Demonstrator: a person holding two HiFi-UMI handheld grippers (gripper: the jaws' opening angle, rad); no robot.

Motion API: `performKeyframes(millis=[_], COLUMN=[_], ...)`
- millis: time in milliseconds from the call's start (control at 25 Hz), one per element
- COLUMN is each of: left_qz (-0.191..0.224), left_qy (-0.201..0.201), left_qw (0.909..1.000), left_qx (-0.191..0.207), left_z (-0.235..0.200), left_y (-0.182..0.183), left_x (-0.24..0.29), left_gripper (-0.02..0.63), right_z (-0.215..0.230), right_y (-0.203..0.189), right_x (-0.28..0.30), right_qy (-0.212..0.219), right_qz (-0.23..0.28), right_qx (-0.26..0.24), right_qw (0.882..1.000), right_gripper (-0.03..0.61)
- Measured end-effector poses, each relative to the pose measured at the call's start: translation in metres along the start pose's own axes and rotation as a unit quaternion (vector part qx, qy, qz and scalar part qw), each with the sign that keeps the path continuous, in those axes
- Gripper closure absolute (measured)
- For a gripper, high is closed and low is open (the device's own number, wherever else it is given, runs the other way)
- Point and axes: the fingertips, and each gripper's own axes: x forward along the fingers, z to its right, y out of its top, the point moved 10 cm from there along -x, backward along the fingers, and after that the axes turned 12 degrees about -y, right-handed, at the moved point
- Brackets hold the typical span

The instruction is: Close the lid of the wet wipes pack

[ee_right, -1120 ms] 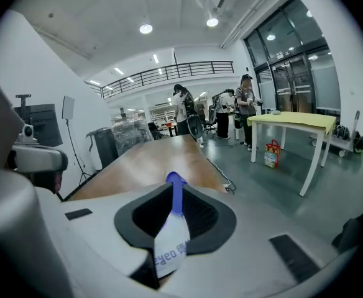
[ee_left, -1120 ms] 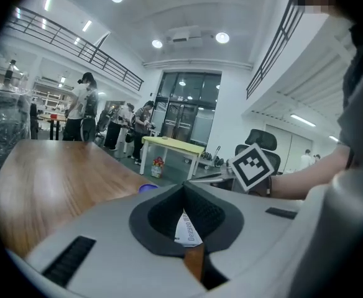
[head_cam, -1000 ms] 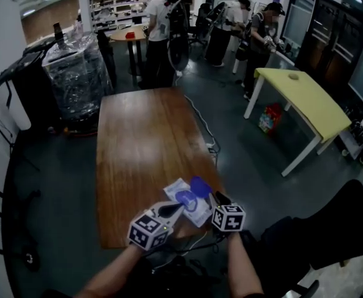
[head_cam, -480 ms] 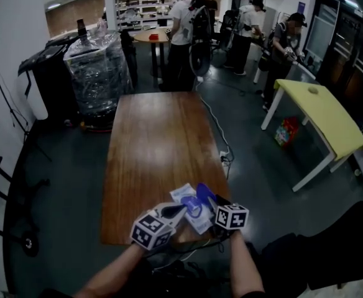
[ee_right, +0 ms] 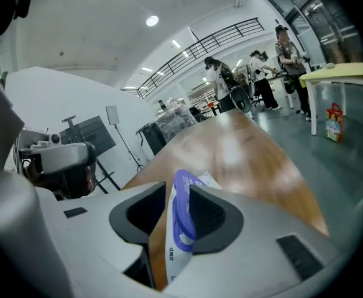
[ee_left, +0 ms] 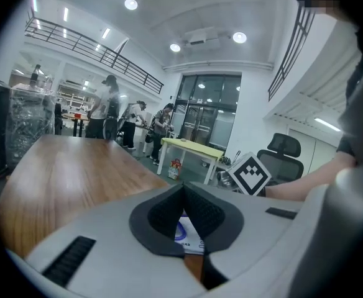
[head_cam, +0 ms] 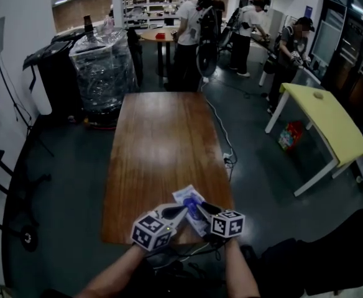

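Observation:
The wet wipes pack (head_cam: 194,211), white with a blue lid (head_cam: 191,205), sits at the near edge of the wooden table (head_cam: 156,141). My left gripper (head_cam: 180,212) is shut on the pack's left side; in the left gripper view its pads meet at the tips (ee_left: 183,191) and the pack (ee_left: 188,238) shows just beneath them. My right gripper (head_cam: 198,208) comes in from the right. In the right gripper view the lid (ee_right: 183,219) lies folded against the pack (ee_right: 171,256) between my right gripper's (ee_right: 176,194) jaws. These have just been closing, and a gap remains at the left pad.
The table's near edge is right under both hands. A cable (head_cam: 222,144) trails on the floor to the right. A yellow table (head_cam: 321,113), a plastic-wrapped pallet (head_cam: 104,67) and several people (head_cam: 191,36) stand further off. An office chair (ee_left: 284,154) is at my right.
The blue lid, standing up a second ago, has dropped onto the pack. My right gripper has swung left and down around it. The left gripper has hardly moved.

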Motion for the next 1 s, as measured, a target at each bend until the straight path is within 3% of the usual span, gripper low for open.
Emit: performKeyframes(millis=[120, 280, 360, 640, 1000], left_qz=[-0.004, 0.005, 0.003, 0.003, -0.002], left_qy=[0.008, 0.011, 0.014, 0.021, 0.022], left_qw=[1.0000, 0.9999, 0.9998, 0.9996, 0.9992], left_qx=[-0.003, -0.008, -0.011, -0.016, -0.033], left_z=[-0.003, -0.007, -0.009, -0.014, -0.020], left_y=[-0.003, -0.004, -0.003, -0.004, -0.012], left_x=[-0.004, -0.007, -0.007, -0.014, -0.012], left_gripper=[0.617, 0.617, 0.617, 0.617, 0.617], right_z=[-0.001, -0.002, 0.000, -0.002, -0.015], right_y=[-0.002, -0.004, -0.007, -0.017, -0.014], right_x=[0.010, 0.027, 0.035, 0.049, 0.058], right_qy=[0.005, -0.004, -0.030, -0.059, -0.095], right_qz=[-0.014, -0.046, -0.064, -0.101, -0.129], right_qx=[0.017, 0.007, -0.002, -0.031, -0.108], right_qw=[1.000, 0.999, 0.998, 0.993, 0.981], right_gripper=[0.500, 0.499, 0.569, 0.569, 0.569])
